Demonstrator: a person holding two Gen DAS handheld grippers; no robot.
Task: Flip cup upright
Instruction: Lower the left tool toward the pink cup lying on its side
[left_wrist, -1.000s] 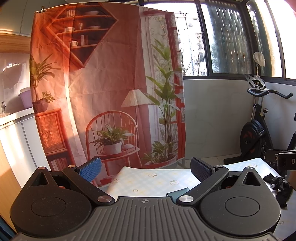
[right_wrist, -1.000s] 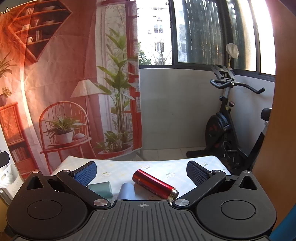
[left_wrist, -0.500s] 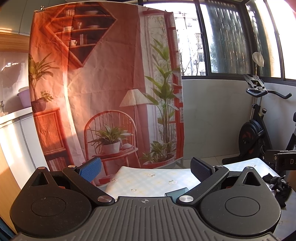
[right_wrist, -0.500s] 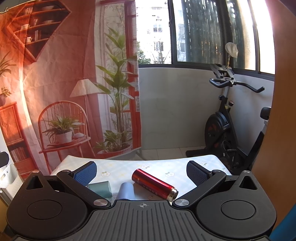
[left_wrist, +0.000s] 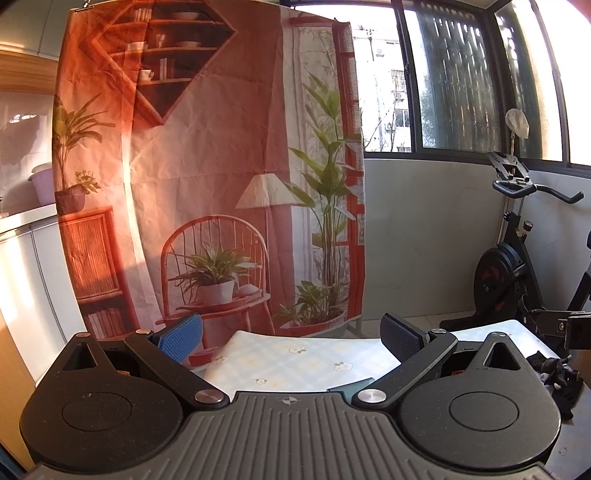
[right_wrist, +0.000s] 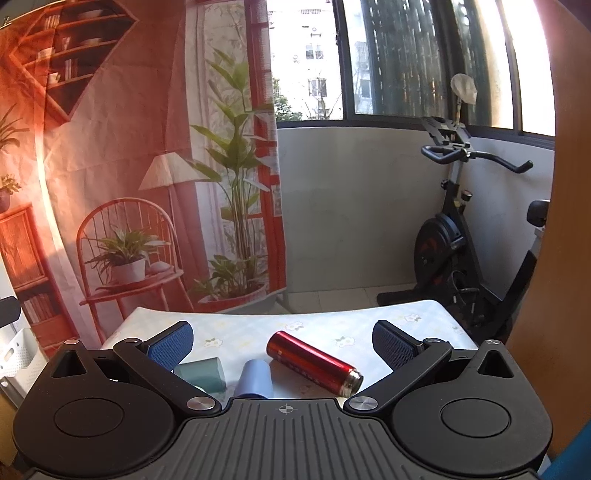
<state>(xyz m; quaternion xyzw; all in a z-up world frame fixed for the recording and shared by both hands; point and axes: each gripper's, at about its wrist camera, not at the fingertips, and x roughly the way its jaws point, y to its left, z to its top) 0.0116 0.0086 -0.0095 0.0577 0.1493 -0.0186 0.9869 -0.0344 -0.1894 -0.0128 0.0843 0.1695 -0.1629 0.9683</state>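
In the right wrist view a red metal flask (right_wrist: 314, 364) lies on its side on the flowered tablecloth (right_wrist: 325, 325), its steel mouth toward me. A light blue cup (right_wrist: 255, 378) and a teal cup (right_wrist: 202, 373) lie on their sides to its left. My right gripper (right_wrist: 282, 341) is open and empty, held above and behind them. In the left wrist view my left gripper (left_wrist: 291, 334) is open and empty over the tablecloth (left_wrist: 295, 354); only a teal corner of a cup (left_wrist: 351, 386) shows at its right finger.
A printed backdrop cloth (right_wrist: 110, 147) hangs behind the table. An exercise bike (right_wrist: 461, 236) stands at the right by the window. Black gloves (left_wrist: 557, 376) lie on the table's right side in the left wrist view. A white crate (right_wrist: 14, 354) sits at the left.
Both grippers have drifted very slightly; the left view has shifted a little to the right. The jaws stay open and the flask and cups have not moved.
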